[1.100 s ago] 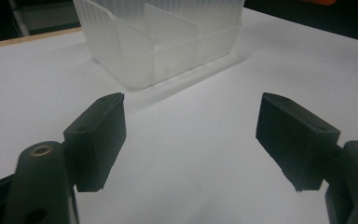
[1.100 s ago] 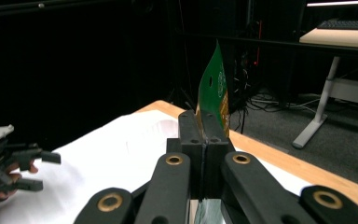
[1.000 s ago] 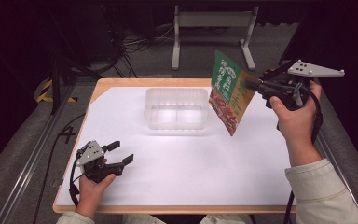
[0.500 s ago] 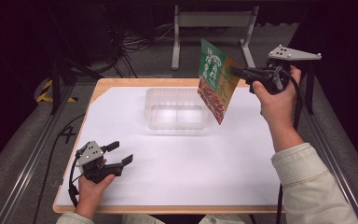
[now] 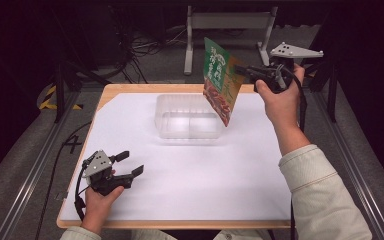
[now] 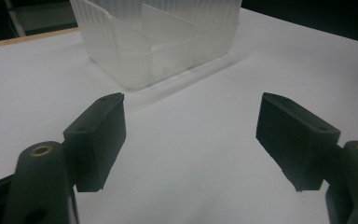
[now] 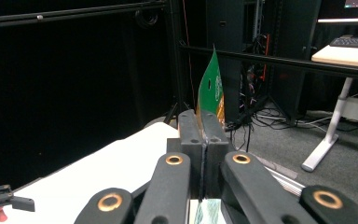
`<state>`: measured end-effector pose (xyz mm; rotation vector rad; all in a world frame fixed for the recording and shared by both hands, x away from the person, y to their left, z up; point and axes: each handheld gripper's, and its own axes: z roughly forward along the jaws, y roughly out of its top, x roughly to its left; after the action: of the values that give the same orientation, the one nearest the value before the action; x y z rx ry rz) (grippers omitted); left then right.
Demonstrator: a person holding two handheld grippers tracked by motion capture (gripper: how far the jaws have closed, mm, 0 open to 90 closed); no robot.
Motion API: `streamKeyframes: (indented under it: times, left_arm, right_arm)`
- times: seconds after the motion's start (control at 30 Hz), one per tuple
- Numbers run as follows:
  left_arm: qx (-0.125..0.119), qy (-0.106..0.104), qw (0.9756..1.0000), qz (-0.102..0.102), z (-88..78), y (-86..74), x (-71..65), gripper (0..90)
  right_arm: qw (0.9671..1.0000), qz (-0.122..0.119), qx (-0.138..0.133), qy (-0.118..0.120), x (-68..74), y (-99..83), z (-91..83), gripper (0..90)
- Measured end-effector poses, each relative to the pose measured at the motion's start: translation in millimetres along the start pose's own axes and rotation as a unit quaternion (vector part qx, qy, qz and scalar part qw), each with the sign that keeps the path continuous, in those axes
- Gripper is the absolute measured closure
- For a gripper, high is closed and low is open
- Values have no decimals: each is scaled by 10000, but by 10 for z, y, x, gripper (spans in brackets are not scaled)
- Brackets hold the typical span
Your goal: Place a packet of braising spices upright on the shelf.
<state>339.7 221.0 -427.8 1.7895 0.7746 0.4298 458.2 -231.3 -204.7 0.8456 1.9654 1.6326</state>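
A green and orange food packet hangs in the air over the right end of a clear plastic tray. My right gripper is shut on the packet's edge, held level at the table's far right. In the right gripper view the jaws press together on the packet, which stands edge-on above them. My left gripper rests open on the white table near the front left corner, nothing between its fingers. Ahead of it in the left gripper view stands the clear tray.
White paper covers the wooden table top. The tray has a divider inside. A white metal stand and cables lie on the floor beyond the far edge. Rails run along both sides of the table.
My right gripper has carried the packet leftward, from beside the tray's right end to over it. The left gripper has stayed put.
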Motion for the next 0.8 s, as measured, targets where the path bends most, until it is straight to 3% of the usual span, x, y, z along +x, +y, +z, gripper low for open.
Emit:
streamKeyframes:
  times: [0.4, 0.8]
  left_arm:
    - [0, -7, 10000, -34, -3, -2, 6, 248]
    - [-2, -23, 10000, -36, 0, -5, 12, 248]
  right_arm:
    - [9998, -195, -83, 44, -20, -30, 158, 900]
    - [9997, -188, -56, 129, -33, -68, 269, 900]
